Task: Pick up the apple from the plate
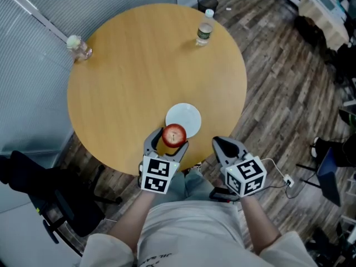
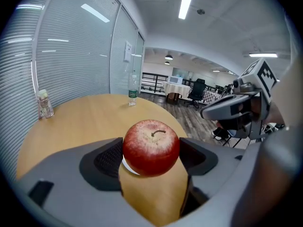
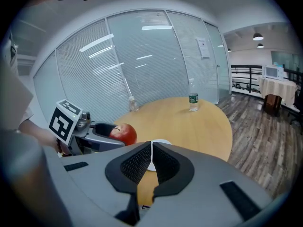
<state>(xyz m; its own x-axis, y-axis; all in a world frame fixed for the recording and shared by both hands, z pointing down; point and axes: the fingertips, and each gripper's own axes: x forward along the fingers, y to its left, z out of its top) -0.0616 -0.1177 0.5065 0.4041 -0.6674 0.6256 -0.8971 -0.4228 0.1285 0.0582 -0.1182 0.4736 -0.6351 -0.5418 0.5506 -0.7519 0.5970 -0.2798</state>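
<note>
A red apple (image 1: 174,135) with a curled stem is held between the jaws of my left gripper (image 1: 168,139), lifted clear of the small white plate (image 1: 187,117) near the round table's front edge. The left gripper view has the apple (image 2: 151,147) filling the gap between both dark pads, with a sliver of plate (image 2: 129,167) under it. My right gripper (image 1: 221,144) hangs just off the table's front edge to the right, jaws shut with nothing in them. From the right gripper view the apple (image 3: 124,134) and the plate (image 3: 161,142) are to the left and ahead.
On the wooden round table (image 1: 139,65) a plastic water bottle (image 1: 204,29) stands at the far right edge and a small clear bottle (image 1: 79,47) at the far left edge. Glass walls with blinds lie to the left; a dark chair (image 1: 39,188) stands lower left.
</note>
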